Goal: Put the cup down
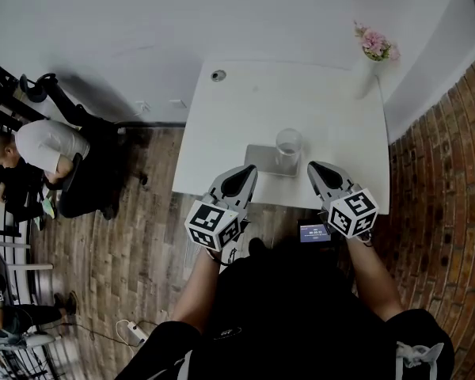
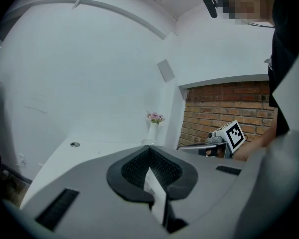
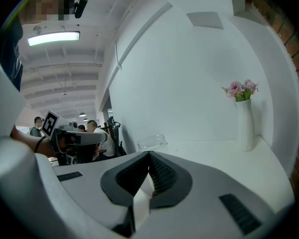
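Observation:
A clear glass cup (image 1: 288, 145) stands upright on a grey square mat (image 1: 263, 159) near the front edge of the white table (image 1: 245, 109). Neither gripper touches it. My left gripper (image 1: 248, 172) hangs just in front of the mat's left side, its jaws together and holding nothing. My right gripper (image 1: 317, 169) sits to the right of the cup, shut and empty as well. In the right gripper view the cup's rim (image 3: 152, 142) shows just beyond the closed jaw tips (image 3: 149, 154). The left gripper view shows the closed jaws (image 2: 150, 148) but not the cup.
A white vase of pink flowers (image 1: 374, 50) stands at the table's far right corner, by the brick wall (image 1: 451, 157). A cable hole (image 1: 218, 75) lies at the far left. A person (image 1: 39, 149) sits at the left of the room near an office chair.

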